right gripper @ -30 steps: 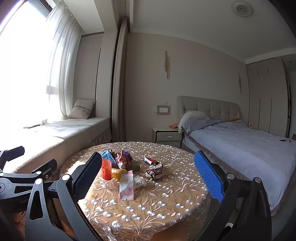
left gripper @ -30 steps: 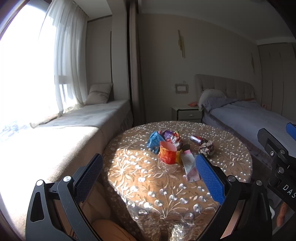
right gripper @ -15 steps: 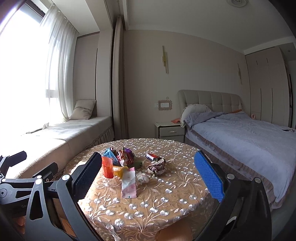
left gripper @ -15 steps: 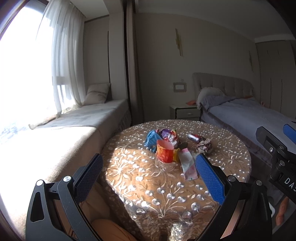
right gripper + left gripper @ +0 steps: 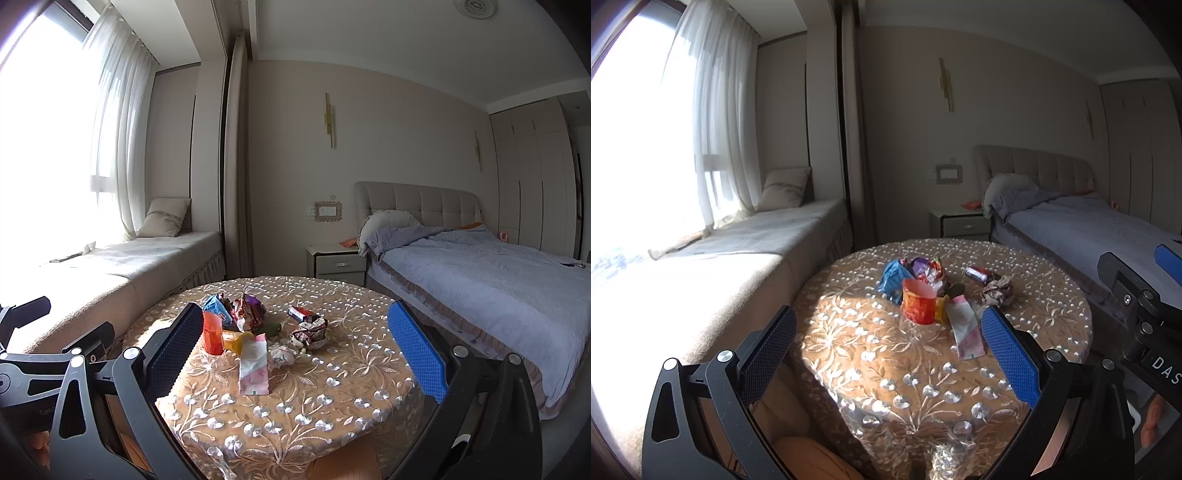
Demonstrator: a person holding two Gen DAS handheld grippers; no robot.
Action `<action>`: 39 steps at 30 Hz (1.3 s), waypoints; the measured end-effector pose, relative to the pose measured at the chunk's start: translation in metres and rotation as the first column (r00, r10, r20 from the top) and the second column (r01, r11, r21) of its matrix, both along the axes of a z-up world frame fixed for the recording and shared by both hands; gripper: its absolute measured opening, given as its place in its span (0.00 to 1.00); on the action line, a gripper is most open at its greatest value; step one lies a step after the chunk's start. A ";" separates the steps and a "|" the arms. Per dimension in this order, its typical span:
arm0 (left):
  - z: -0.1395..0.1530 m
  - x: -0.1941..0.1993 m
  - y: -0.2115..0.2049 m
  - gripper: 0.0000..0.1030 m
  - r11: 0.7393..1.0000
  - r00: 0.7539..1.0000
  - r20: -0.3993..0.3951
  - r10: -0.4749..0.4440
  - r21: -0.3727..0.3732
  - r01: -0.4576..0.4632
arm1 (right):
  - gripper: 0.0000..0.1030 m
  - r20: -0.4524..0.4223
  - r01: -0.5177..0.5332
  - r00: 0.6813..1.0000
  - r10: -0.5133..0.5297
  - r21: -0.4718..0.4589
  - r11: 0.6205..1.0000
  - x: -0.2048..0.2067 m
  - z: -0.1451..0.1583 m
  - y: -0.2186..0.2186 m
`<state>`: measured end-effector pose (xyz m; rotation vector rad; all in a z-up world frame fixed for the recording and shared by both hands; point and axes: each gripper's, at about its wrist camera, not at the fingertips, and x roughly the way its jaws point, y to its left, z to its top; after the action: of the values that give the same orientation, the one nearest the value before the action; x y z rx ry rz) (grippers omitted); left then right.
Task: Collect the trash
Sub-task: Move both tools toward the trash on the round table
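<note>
A pile of trash lies in the middle of a round table [image 5: 923,373] with an embroidered cloth. It holds a red cup [image 5: 918,306], a pink-white packet [image 5: 966,330], a blue wrapper [image 5: 892,277], a purple wrapper [image 5: 925,267], a crumpled paper ball [image 5: 997,291] and a small can [image 5: 977,273]. My left gripper [image 5: 886,354] is open and empty, above the table's near side. My right gripper [image 5: 291,350] is open and empty, short of the pile: red cup [image 5: 213,332], packet [image 5: 254,363], crumpled ball [image 5: 308,334].
A window bench with a cushion [image 5: 783,188] runs along the left. A bed [image 5: 480,273] stands at the right, a nightstand [image 5: 338,262] behind the table [image 5: 295,406]. The right gripper's body [image 5: 1137,306] shows at the left view's right edge.
Both grippers shifted a little in view; the table and pile stay at much the same distance. Both stay open and empty.
</note>
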<state>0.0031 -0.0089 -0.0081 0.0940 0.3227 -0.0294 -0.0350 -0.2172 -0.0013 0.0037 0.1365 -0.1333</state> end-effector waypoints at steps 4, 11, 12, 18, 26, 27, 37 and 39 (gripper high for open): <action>-0.001 0.000 -0.001 0.95 1.000 1.000 -0.004 0.002 0.002 -0.002 | 0.97 -0.005 -0.003 1.000 0.003 0.000 1.000 0.000 0.000 0.000; -0.001 0.000 -0.001 0.95 1.000 1.000 -0.007 0.003 0.003 -0.003 | 0.97 -0.008 -0.005 1.000 0.005 0.000 1.000 0.002 -0.001 0.001; -0.001 0.001 -0.001 0.95 1.000 1.000 -0.008 0.003 0.002 -0.003 | 0.97 -0.005 -0.002 1.000 0.002 -0.004 1.000 0.002 -0.001 0.001; -0.008 0.010 0.002 0.95 1.000 1.000 -0.022 -0.011 -0.022 0.010 | 0.97 0.027 0.038 0.999 -0.035 -0.094 0.995 0.008 -0.008 0.010; -0.032 0.042 0.004 0.95 0.999 0.996 -0.086 -0.030 -0.035 0.027 | 0.97 0.001 0.019 1.000 -0.020 -0.147 0.989 0.036 -0.026 0.011; -0.034 0.047 0.004 0.95 0.999 0.995 -0.091 -0.029 -0.038 0.026 | 0.97 -0.017 0.015 1.000 -0.018 -0.149 0.989 0.042 -0.029 0.010; -0.059 0.107 -0.006 0.95 0.999 0.987 -0.155 -0.043 -0.002 0.043 | 0.97 -0.184 -0.012 0.983 -0.005 -0.089 0.996 0.109 -0.057 -0.009; -0.064 0.121 -0.010 0.95 0.999 0.984 -0.170 -0.048 0.000 0.049 | 0.97 -0.213 -0.020 0.977 0.002 -0.086 0.996 0.123 -0.062 -0.011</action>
<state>0.1238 -0.0192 -0.0723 0.1037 0.4910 -0.0856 0.0880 -0.2283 -0.0634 -0.0995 0.3447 -0.1283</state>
